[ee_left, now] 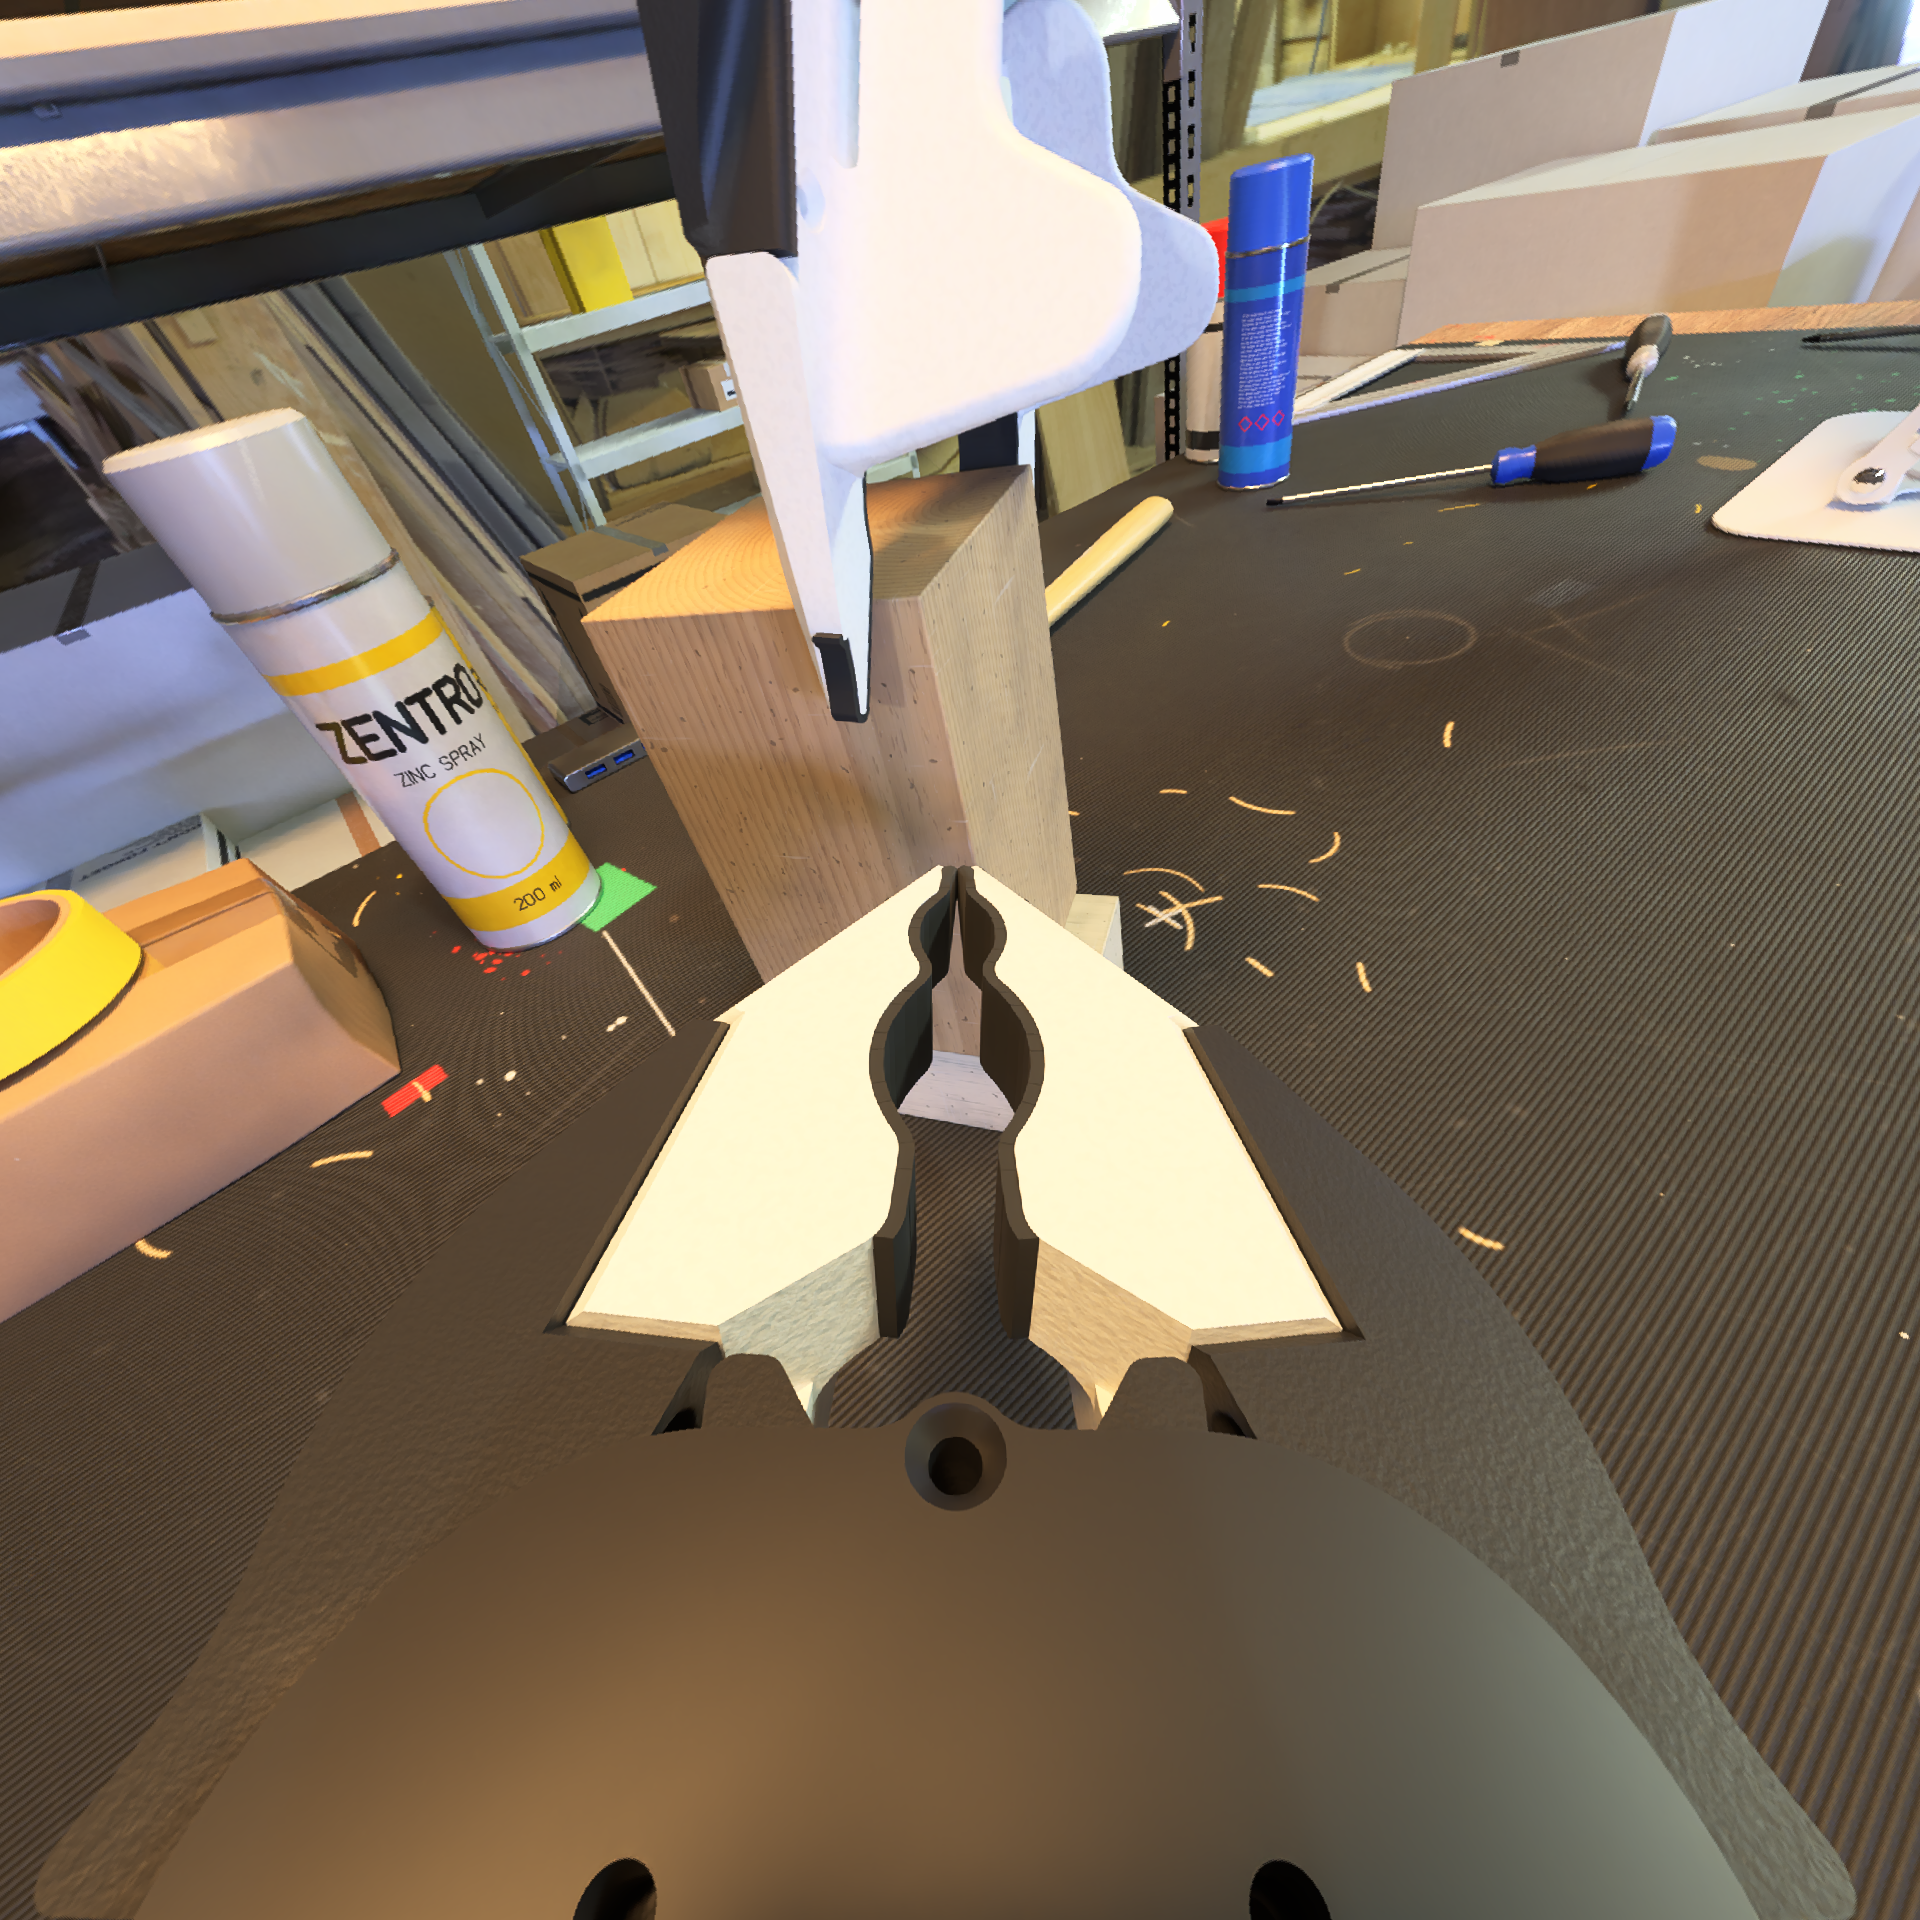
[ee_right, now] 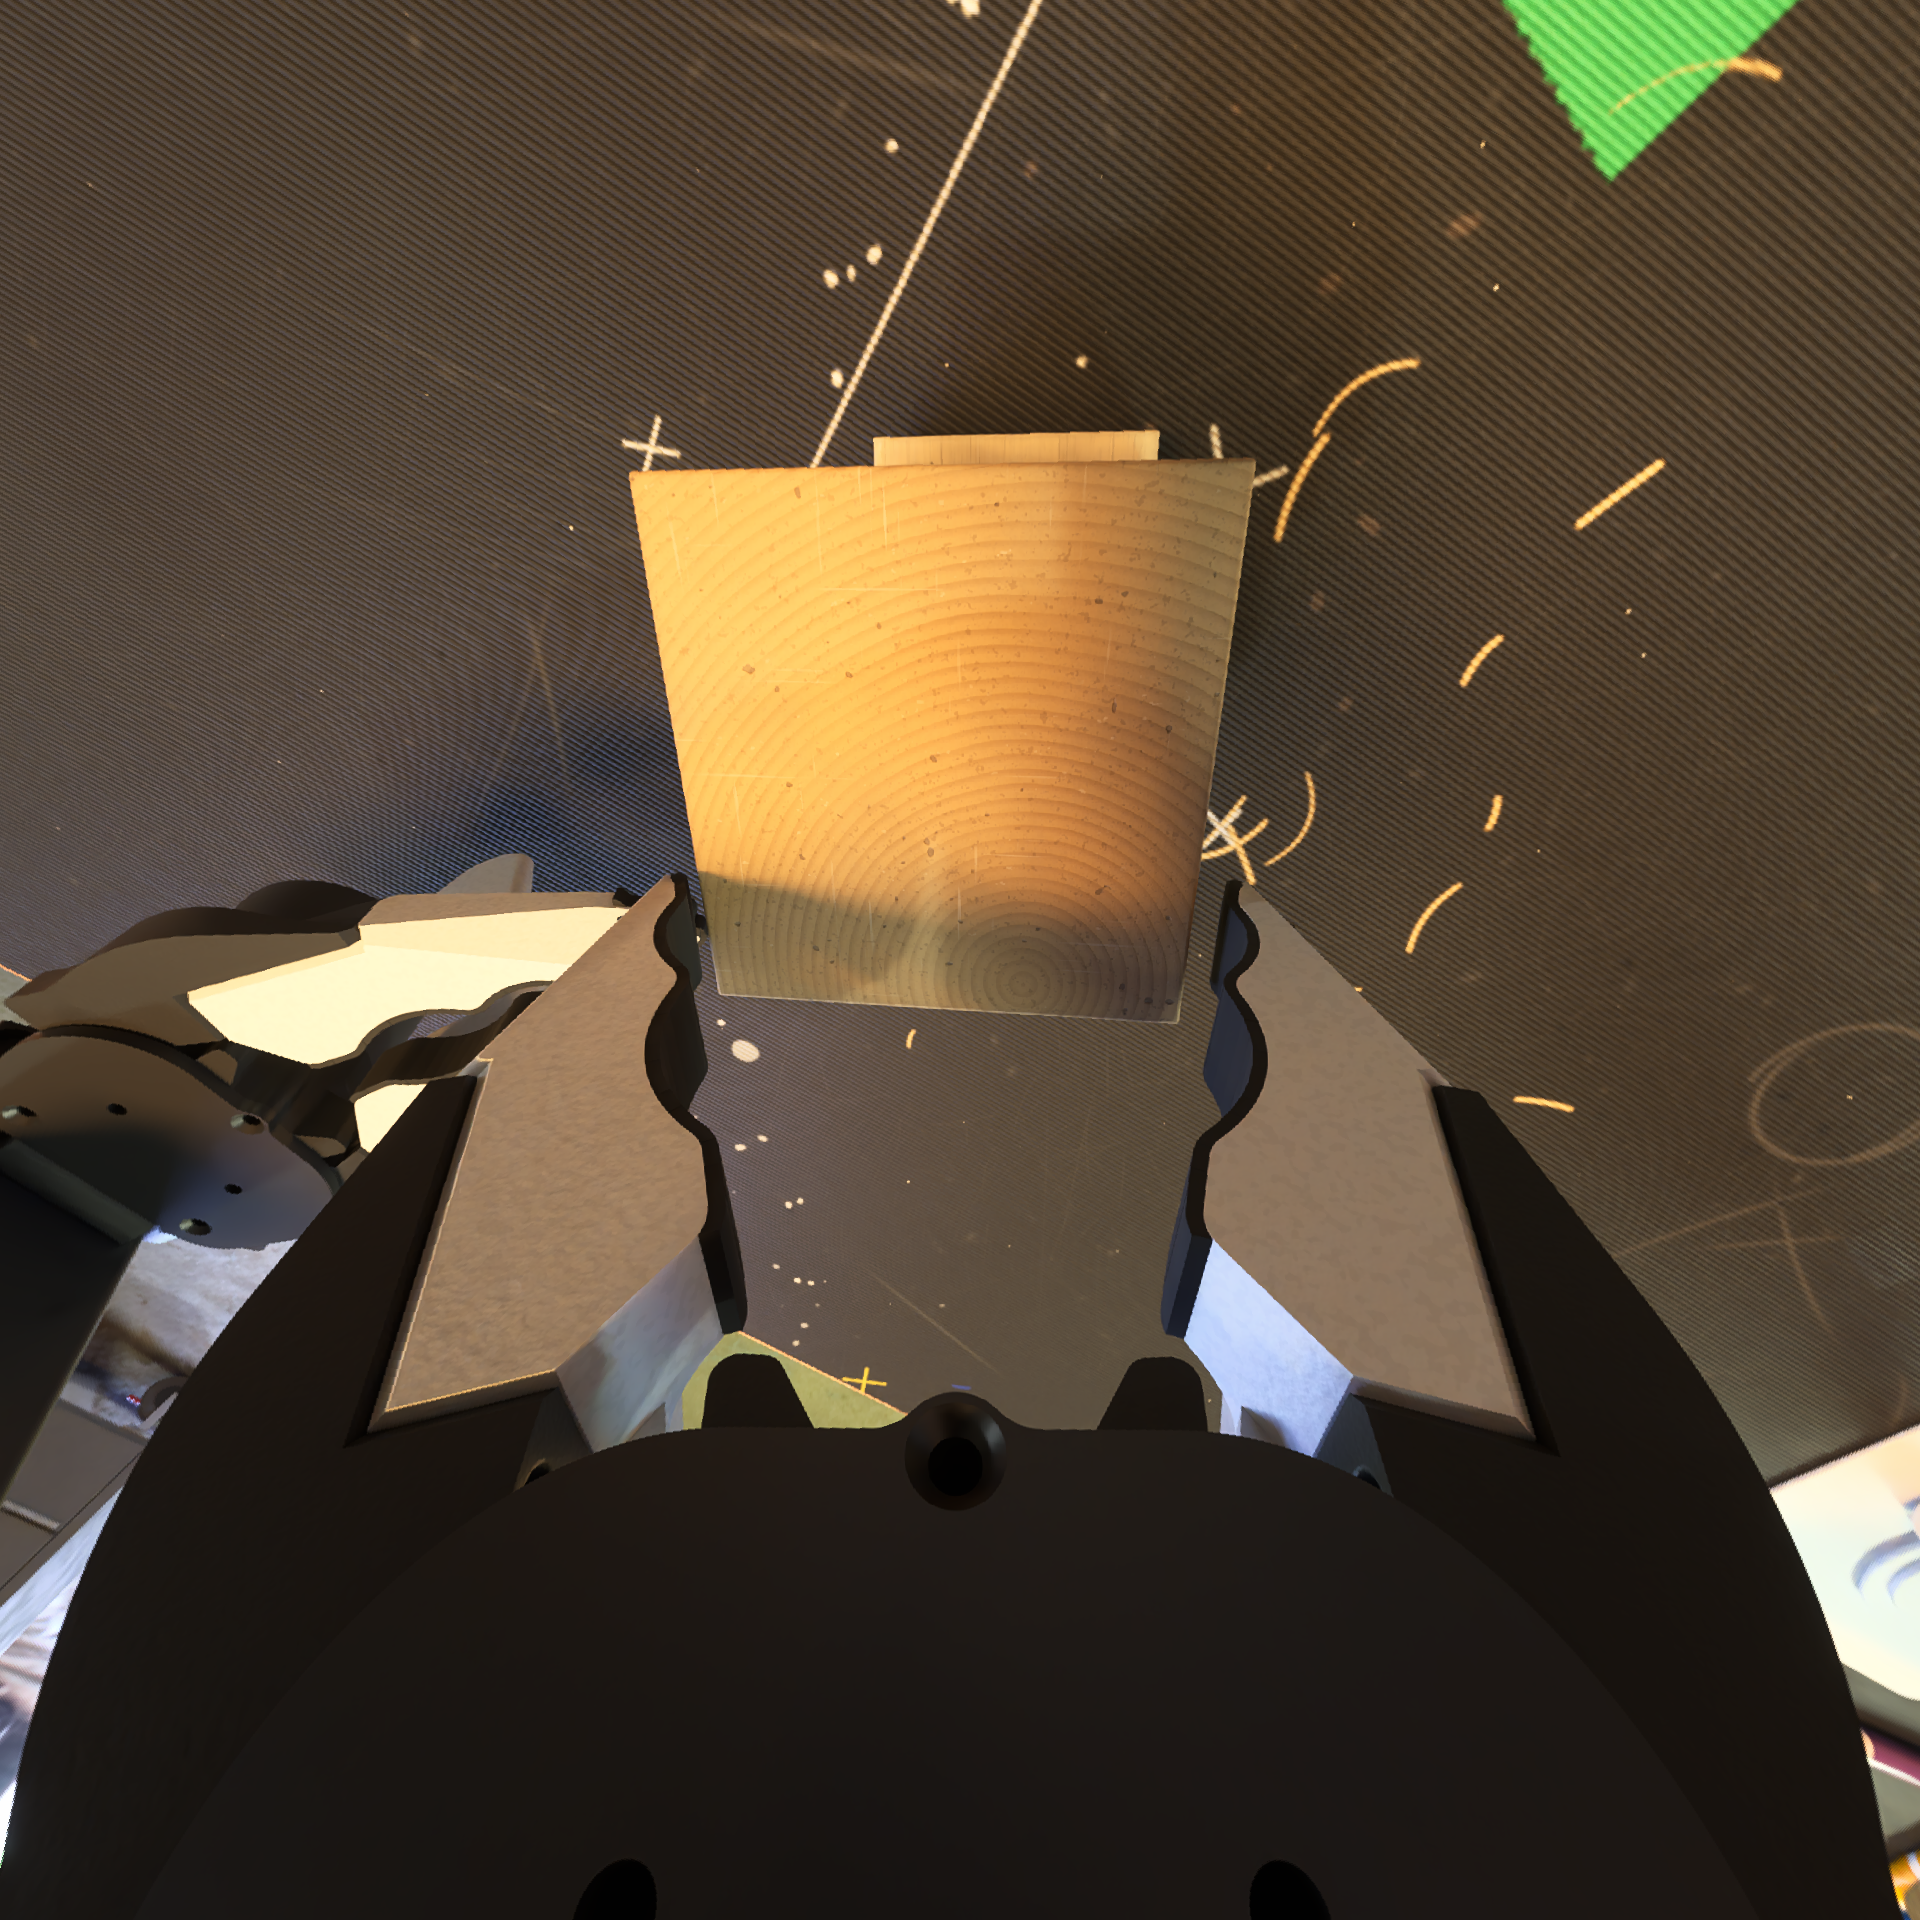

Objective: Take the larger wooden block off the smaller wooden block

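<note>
Closest to the left wrist camera, the left gripper (ee_left: pixel 956 883) lies low over the dark ribbed mat surface (ee_left: pixel 1558 1039) with its jaws pressed almost together, tips nearly touching, right at the foot of the stack; whether they pinch the small pale wooden block (ee_left: pixel 956 1091) glimpsed between them or only sit in front of it, I cannot tell. On that block stands the larger tall light-brown wooden block (ee_left: pixel 831 748), upright, away from the surface's edges, with a white and yellow spray can (ee_left: pixel 395 707) just beside it and a blue spray can (ee_left: pixel 1262 322) toward the far edge. From above, the right gripper (ee_right: pixel 956 914) has its jaws spread wide on either side of the large block's ring-grained top, not yet touching it. The step in hand looks like the grasp approach. Next, the right jaws probably need to descend a little, close squarely on opposite faces, then lift straight up while the small block stays put.
</note>
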`<state>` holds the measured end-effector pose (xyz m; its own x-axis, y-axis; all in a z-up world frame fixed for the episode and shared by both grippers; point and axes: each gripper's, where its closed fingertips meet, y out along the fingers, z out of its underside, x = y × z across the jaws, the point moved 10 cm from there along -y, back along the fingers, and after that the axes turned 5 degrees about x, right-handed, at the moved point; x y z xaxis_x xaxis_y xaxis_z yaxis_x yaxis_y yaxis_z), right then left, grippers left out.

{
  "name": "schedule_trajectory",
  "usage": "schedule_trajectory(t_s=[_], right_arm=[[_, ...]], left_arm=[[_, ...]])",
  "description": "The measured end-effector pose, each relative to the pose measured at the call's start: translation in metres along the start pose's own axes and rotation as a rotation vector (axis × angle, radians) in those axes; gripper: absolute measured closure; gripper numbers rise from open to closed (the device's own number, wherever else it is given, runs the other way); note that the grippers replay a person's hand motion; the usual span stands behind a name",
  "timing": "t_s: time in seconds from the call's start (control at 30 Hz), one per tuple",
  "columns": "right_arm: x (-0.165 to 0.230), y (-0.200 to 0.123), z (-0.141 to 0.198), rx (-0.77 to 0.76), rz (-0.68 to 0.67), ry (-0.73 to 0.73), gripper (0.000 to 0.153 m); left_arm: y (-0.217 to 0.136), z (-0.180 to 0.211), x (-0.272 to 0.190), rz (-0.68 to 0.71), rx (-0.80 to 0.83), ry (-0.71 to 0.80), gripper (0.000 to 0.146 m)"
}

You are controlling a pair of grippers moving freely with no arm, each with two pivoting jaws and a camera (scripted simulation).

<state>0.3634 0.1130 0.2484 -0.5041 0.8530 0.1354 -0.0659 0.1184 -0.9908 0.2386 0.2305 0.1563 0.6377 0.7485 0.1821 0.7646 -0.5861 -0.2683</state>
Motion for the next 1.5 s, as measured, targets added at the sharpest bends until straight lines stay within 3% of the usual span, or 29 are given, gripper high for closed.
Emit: schedule_trajectory(t_s=[0.27, 0.43, 0.63, 0.93, 1.5], right_arm=[[0.004, 0.003, -0.02, 0.019, -0.006, 0.022, 0.045], [0.009, 0.016, -0.029, 0.104, 0.062, -0.001, 0.035], [0.01, 0.027, -0.032, 0.213, 0.137, -0.016, 0.035], [0.007, 0.028, -0.031, 0.193, 0.113, -0.019, 0.037], [0.003, -0.047, -0.008, -0.044, -0.021, -0.042, 0.037]], left_arm=[[0.0, 0.0, 0.0, 0.007, 0.001, 0.001, 0.146], [-0.003, 0.0, 0.005, 0.005, -0.001, -0.015, 0.146], [-0.005, 0.0, 0.008, 0.002, -0.001, -0.02, 0.146], [-0.005, 0.0, 0.01, 0.005, 0.004, -0.029, 0.146], [-0.001, 0.004, 0.009, 0.002, 0.025, -0.013, 0.146]])
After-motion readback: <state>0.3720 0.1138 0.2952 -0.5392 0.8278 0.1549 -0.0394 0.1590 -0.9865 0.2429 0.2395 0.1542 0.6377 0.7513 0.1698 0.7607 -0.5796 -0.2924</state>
